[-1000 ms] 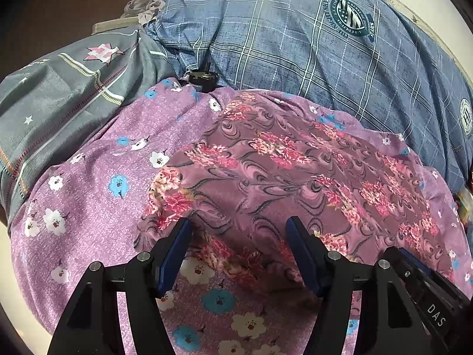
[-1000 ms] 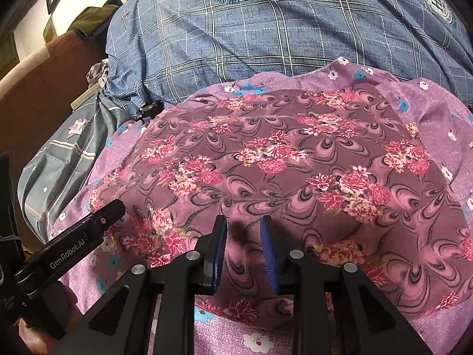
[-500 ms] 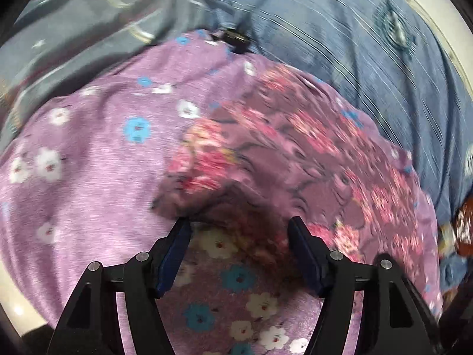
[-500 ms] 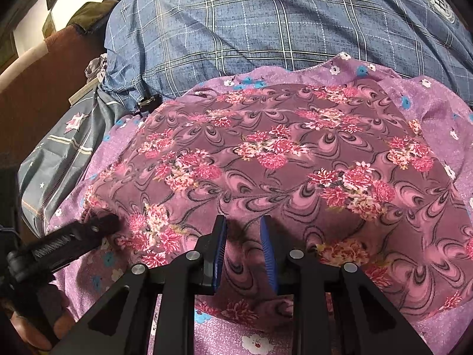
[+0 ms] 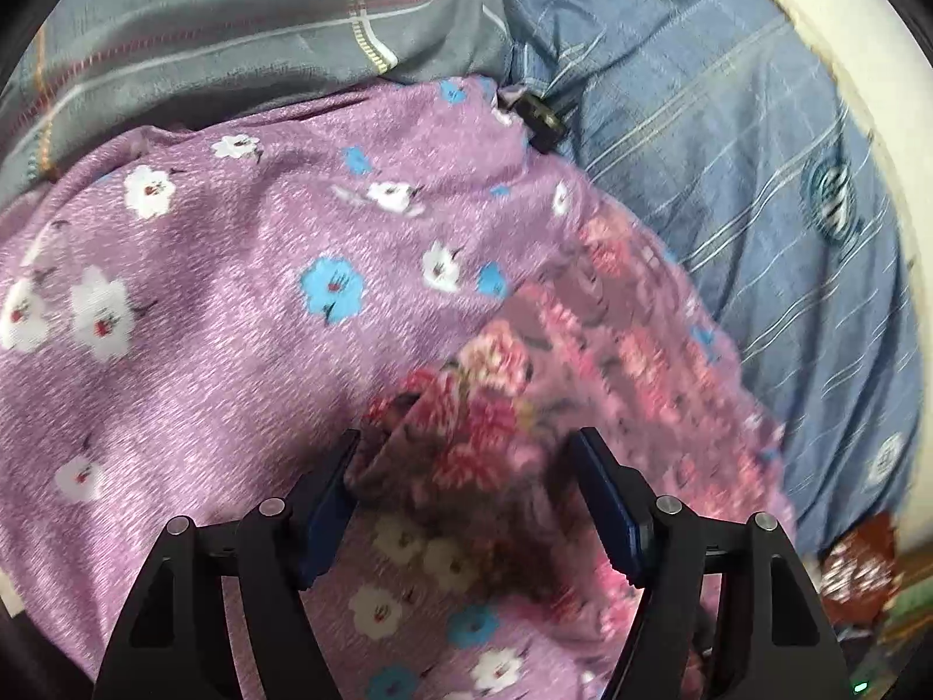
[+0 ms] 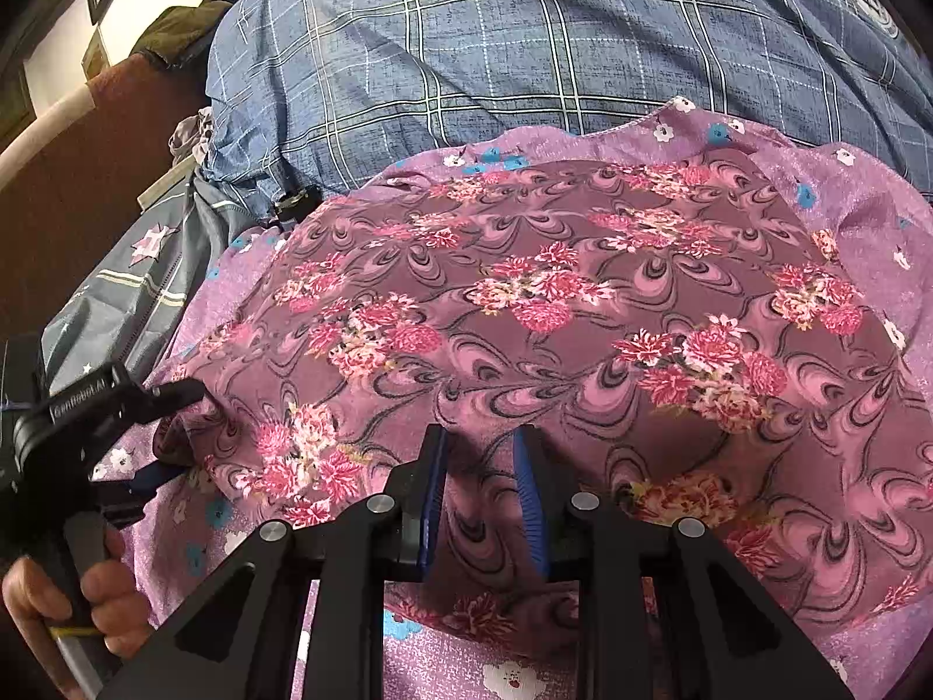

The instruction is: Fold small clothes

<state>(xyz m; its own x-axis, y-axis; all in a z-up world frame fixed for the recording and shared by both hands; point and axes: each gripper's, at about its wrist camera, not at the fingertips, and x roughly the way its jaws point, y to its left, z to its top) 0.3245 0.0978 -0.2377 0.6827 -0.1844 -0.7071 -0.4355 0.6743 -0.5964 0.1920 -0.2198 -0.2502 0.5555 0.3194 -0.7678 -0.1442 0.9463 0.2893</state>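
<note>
A maroon cloth with pink flowers (image 6: pixel 571 315) lies spread on a lilac sheet with blue and white flowers (image 5: pixel 192 315). My right gripper (image 6: pixel 481 455) is shut on a raised fold of the maroon cloth near its front edge. My left gripper (image 5: pixel 466 461) is open, its jaws either side of the cloth's bunched left corner (image 5: pixel 460 426). The left gripper also shows in the right wrist view (image 6: pixel 175 431), at that same corner.
A blue checked quilt (image 6: pixel 525 46) lies behind the cloths. A grey star-print pillow (image 5: pixel 233 17) sits at the back left. A small black clip (image 5: pixel 542 116) rests at the lilac sheet's far edge. A brown headboard (image 6: pixel 76 186) is at the left.
My left gripper has swung left and moved in on the maroon cloth's left corner, which now bunches between its open jaws. My right gripper has stayed shut on its fold.
</note>
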